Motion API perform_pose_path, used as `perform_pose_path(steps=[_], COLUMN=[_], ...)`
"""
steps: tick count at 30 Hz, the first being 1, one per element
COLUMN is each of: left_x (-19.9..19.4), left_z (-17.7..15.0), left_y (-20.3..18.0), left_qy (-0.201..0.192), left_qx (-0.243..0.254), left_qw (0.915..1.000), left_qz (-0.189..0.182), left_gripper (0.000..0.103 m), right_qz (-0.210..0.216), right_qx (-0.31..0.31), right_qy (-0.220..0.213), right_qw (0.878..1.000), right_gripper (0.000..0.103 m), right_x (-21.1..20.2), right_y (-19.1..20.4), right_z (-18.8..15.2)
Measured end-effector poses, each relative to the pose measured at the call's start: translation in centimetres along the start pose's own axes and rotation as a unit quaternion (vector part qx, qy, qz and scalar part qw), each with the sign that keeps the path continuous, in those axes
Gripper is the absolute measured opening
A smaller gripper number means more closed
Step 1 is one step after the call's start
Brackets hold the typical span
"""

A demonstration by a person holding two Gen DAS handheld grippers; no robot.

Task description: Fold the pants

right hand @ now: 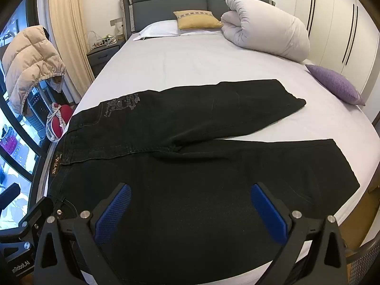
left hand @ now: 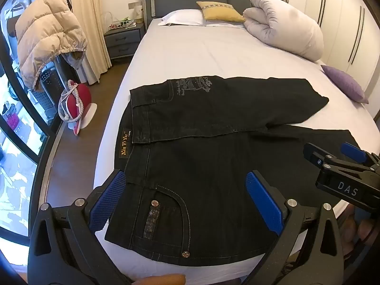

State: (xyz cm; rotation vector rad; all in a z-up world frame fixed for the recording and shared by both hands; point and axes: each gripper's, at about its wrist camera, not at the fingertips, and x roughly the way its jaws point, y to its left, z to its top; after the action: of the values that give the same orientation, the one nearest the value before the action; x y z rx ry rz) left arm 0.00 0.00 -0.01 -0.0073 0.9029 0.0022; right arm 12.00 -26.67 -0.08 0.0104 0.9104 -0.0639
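Observation:
Black jeans (left hand: 201,156) lie spread flat on the bed's white sheet (left hand: 194,54), waist toward the left edge, both legs running right and splayed apart. In the right wrist view the same jeans (right hand: 190,166) fill the near half of the bed. My left gripper (left hand: 186,201) hovers open over the near hip pocket by the waistband, blue pads wide apart, nothing between them. My right gripper (right hand: 191,210) hangs open above the near leg's thigh, also holding nothing. The right gripper's fingers (left hand: 332,161) show at the right of the left wrist view.
A rolled white duvet (left hand: 285,23), a yellow cushion (left hand: 219,10) and a white pillow (left hand: 182,17) sit at the headboard end. A purple cushion (left hand: 344,85) lies at the bed's right edge. A nightstand (left hand: 123,40), a hanging beige puffer jacket (left hand: 47,38) and a red object (left hand: 78,99) stand left of the bed.

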Motion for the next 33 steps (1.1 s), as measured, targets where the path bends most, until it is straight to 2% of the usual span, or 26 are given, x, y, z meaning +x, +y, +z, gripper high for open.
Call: perform_pose_path(steps=[11, 33], left_x=[0.7, 1.4], left_z=[-1.1, -0.4], left_y=[0.6, 0.9], left_qy=[-0.001, 0.010], left_qx=[-0.003, -0.013], left_qw=[1.0000, 0.9999], left_qz=[0.000, 0.000], left_gripper=[0.103, 0.103], right_qz=[0.001, 0.001], right_qx=[0.001, 0.000], right_qy=[0.000, 0.005], right_qw=[1.000, 1.000], right_gripper=[0.103, 0.103], right_x=[0.2, 0.3], right_y=[0.0, 0.1], right_z=[-0.1, -0.4])
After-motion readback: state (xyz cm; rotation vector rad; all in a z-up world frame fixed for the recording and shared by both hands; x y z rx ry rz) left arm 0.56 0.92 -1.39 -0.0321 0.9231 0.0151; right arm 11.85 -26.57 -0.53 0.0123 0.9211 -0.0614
